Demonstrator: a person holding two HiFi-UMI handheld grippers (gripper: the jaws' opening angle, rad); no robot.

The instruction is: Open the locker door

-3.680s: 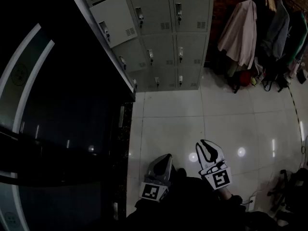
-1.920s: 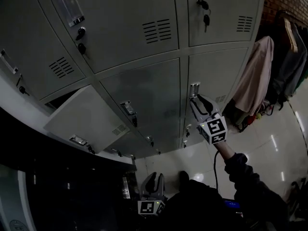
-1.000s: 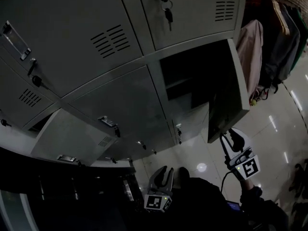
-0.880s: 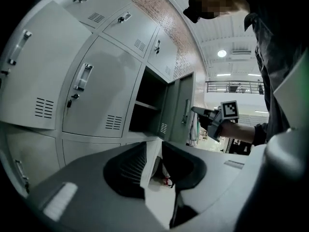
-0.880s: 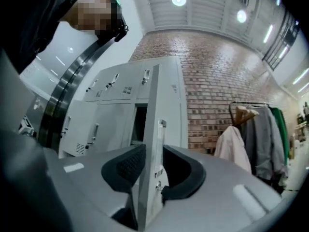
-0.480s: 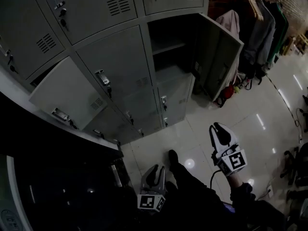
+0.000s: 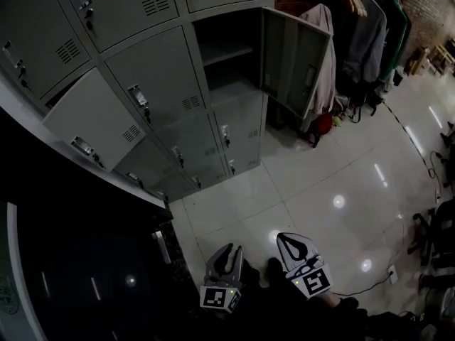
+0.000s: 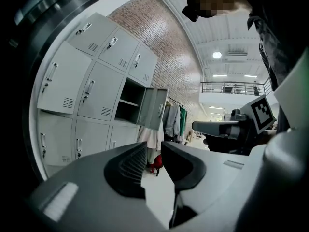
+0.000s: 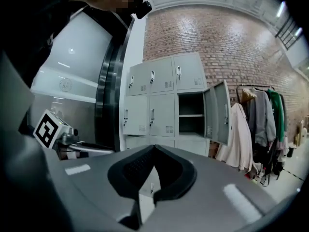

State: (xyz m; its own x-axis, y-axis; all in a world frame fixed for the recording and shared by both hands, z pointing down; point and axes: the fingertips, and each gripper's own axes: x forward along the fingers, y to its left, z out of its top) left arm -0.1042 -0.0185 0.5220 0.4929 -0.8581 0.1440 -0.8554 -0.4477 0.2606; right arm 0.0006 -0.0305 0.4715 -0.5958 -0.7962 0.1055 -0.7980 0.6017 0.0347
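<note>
The grey locker bank (image 7: 160, 77) fills the upper left of the head view. One middle-row door (image 7: 295, 62) stands swung wide to the right, baring a dark compartment (image 7: 226, 52) with a shelf. That open door (image 9: 219, 111) also shows in the right gripper view, and again in the left gripper view (image 8: 153, 108). Both grippers hang low near the person's body, far from the lockers. My right gripper (image 7: 288, 240) is shut with nothing in it, its tips meeting (image 9: 153, 148). My left gripper (image 7: 229, 251) has a gap between its jaws (image 8: 153, 149), which are closing on nothing.
Another locker door (image 7: 92, 126) at the left stands ajar. Coats hang on a rack (image 7: 370, 27) right of the lockers, over bags on the floor. A dark cabinet (image 7: 71, 261) fills the lower left. Glossy floor tiles (image 7: 334, 190) stretch to the right, with a cable (image 7: 370, 286) lying across them.
My right gripper left the swung-out locker door, came down beside the left one and shut. The view pulled back from the lockers and the door now stands wide.
</note>
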